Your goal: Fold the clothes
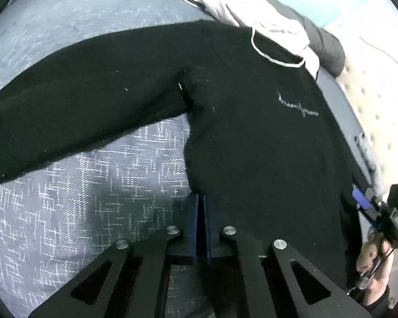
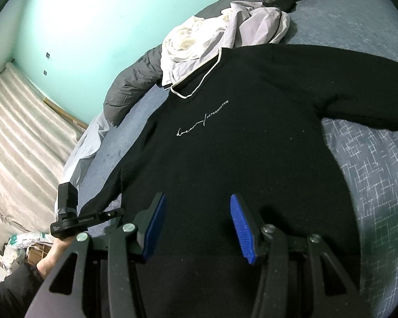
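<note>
A black sweatshirt (image 2: 241, 137) lies spread flat, front up, across the middle of both views, on a bed covered with a blue-grey bedspread (image 1: 92, 180) patterned in short white crosshatch lines. Its white-edged neckline points to the upper part of each frame, a thin white script line crosses the chest, and one sleeve (image 1: 74, 100) stretches toward the left edge of the left wrist view. Just above the collar sits a rumpled heap of pale clothes (image 2: 220, 34) — white and light lilac — touching the neckline. Behind that, a grey quilt (image 2: 135, 79) is bunched along the far edge of the bed. The room has a mint-green wall (image 2: 92, 26) at upper left of the right wrist view, and striped beige curtains (image 2: 21, 132) hang at its left side. The left gripper (image 1: 201, 206) has its blue pads pressed together at the sweatshirt's lower edge; whether cloth is pinched between them cannot be told. The right gripper (image 2: 197, 225) hovers with its blue pads apart over the sweatshirt's lower body, nothing between them.
</note>
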